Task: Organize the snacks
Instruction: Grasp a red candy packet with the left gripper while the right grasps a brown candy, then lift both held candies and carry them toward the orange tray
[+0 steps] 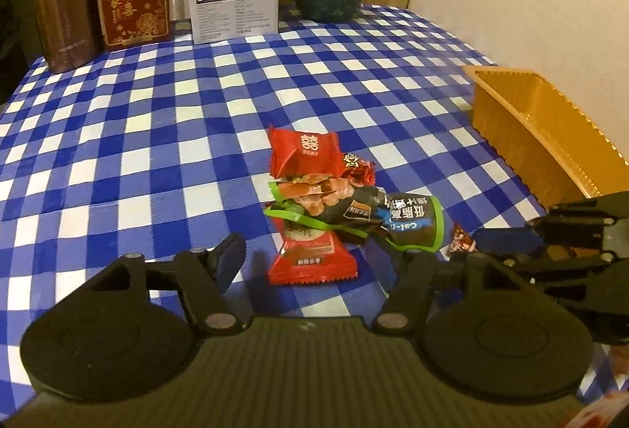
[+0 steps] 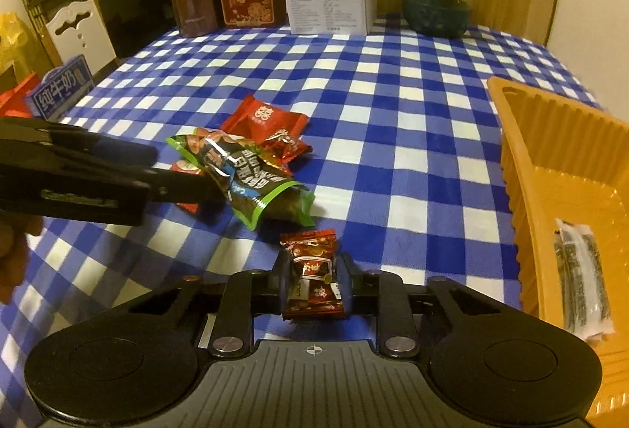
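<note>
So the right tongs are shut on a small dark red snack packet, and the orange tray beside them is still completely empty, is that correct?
Not quite. The right tongs are indeed shut on the small dark red snack packet, but the orange tray is not empty: the right wrist view shows a clear packet of dark sticks already lying inside it.

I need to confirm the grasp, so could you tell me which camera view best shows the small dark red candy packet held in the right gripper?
The right wrist view: the dark red candy packet sits centred between the right gripper fingers, wrapper print visible. The left wrist view shows only a sliver of it beside the right gripper, at the frame's right.
</note>
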`<move>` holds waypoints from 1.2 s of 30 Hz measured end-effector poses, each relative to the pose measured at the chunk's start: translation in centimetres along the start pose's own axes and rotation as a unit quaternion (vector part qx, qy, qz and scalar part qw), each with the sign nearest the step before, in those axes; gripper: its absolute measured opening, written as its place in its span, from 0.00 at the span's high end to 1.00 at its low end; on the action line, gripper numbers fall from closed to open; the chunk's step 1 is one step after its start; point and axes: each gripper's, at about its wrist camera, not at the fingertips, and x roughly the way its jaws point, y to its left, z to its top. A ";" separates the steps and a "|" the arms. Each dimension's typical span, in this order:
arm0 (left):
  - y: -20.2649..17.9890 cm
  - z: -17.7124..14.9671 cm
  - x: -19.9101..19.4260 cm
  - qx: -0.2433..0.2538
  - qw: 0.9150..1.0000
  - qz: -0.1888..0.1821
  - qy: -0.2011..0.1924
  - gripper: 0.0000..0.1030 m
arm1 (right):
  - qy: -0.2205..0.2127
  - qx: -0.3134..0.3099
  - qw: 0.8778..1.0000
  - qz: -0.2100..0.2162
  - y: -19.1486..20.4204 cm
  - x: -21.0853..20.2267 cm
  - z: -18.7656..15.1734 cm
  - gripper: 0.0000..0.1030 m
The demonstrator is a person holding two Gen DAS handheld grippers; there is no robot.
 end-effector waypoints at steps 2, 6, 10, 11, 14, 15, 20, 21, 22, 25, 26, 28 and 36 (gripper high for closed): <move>-0.2 0.1 0.5 0.003 1.000 0.004 0.000 0.47 | -0.002 0.006 1.000 -0.001 -0.1 -0.2 0.0 0.75; -0.3 0.2 1.0 0.008 1.000 0.010 0.002 0.62 | -0.006 0.016 1.000 -0.001 -0.4 -0.5 0.0 0.75; -0.2 0.0 0.6 -0.002 1.000 0.015 0.008 0.65 | -0.009 0.025 1.000 0.000 -0.5 -0.9 0.0 0.75; -0.1 -0.1 0.4 -0.008 1.000 0.017 0.010 0.66 | -0.011 0.026 1.000 0.001 -0.5 -1.0 0.0 0.75; 0.1 -0.5 -0.8 -0.030 0.999 0.024 0.019 0.68 | -0.015 0.031 0.999 0.004 -0.4 -1.6 -0.1 0.75; 0.0 -0.8 -1.3 -0.035 0.999 0.025 0.021 0.68 | -0.016 0.032 0.999 0.004 -0.3 -1.9 -0.3 0.75; -1.5 -2.2 -3.2 -0.038 0.998 0.031 0.034 0.70 | -0.021 0.029 0.999 0.005 0.0 -3.7 -1.2 0.76; -1.9 -2.5 -3.5 -0.036 0.998 0.029 0.035 0.70 | -0.022 0.027 0.999 0.004 0.0 -4.0 -1.3 0.76; -2.4 -2.9 -3.9 -0.035 0.998 0.025 0.036 0.70 | -0.022 0.028 0.999 0.002 -0.1 -4.3 -1.5 0.76; -3.9 -4.6 -5.0 -0.033 0.999 0.013 0.035 0.70 | -0.021 0.041 0.999 0.004 -0.4 -5.4 -2.5 0.76; -4.4 -5.1 -5.4 -0.031 0.999 0.010 0.034 0.70 | -0.020 0.045 0.999 0.006 -0.4 -5.8 -2.9 0.76; -5.4 -6.3 -6.2 -0.027 0.999 0.002 0.028 0.70 | -0.018 0.047 0.999 0.008 -0.2 -6.5 -3.7 0.76; -8.4 -8.2 -6.6 0.035 0.999 0.022 0.009 0.57 | 0.000 0.063 0.998 0.006 -0.3 -7.7 -6.2 0.75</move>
